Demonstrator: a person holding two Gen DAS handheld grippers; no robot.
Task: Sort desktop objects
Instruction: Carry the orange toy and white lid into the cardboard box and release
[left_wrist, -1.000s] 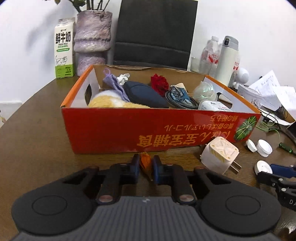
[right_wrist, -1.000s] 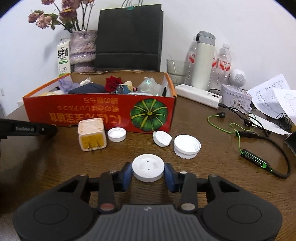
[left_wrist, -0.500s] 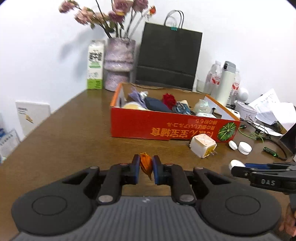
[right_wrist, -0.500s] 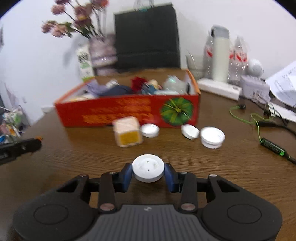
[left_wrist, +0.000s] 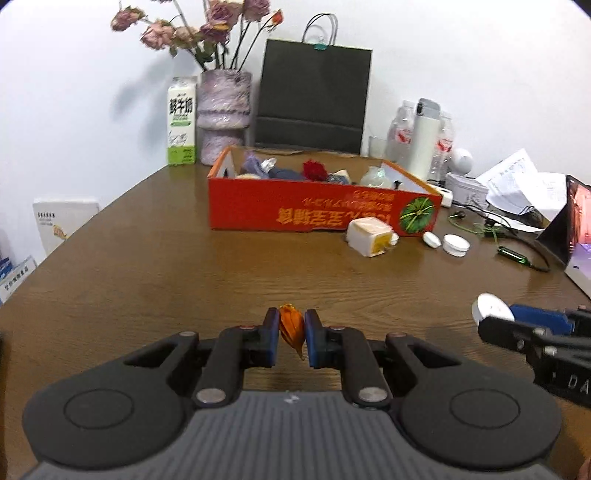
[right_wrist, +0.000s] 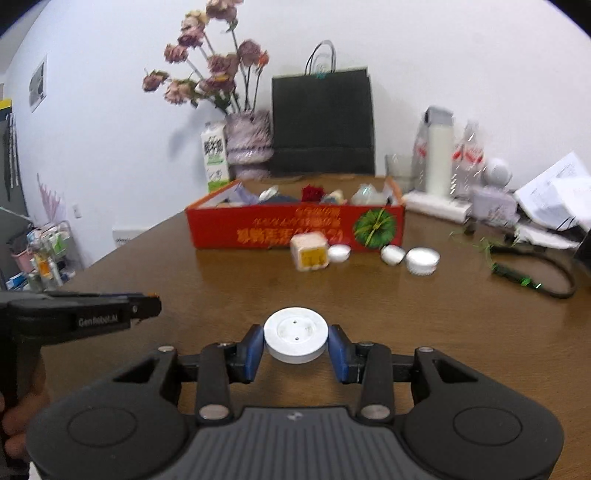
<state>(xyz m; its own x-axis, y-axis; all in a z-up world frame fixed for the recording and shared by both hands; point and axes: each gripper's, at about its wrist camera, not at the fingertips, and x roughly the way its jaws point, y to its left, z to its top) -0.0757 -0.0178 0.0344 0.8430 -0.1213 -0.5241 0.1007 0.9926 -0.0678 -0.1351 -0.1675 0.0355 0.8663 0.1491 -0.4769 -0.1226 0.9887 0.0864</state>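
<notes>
Both grippers have drawn back from the red cardboard box (left_wrist: 321, 206), which now sits well apart across the bench (left_wrist: 166, 266) — a second ago it filled the left view. Left gripper (left_wrist: 291, 338) jaws pinch narrow on a small orange petal-like scrap (left_wrist: 291, 328); right gripper (right_wrist: 295, 345) jaws clamp a white round lid (right_wrist: 295, 334). Keep both grips steady and level while carrying — the scrap looks flimsy and could slip.

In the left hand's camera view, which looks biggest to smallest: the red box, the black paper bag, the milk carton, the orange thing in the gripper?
Red box, black paper bag: alike. Then milk carton, orange thing.
</notes>
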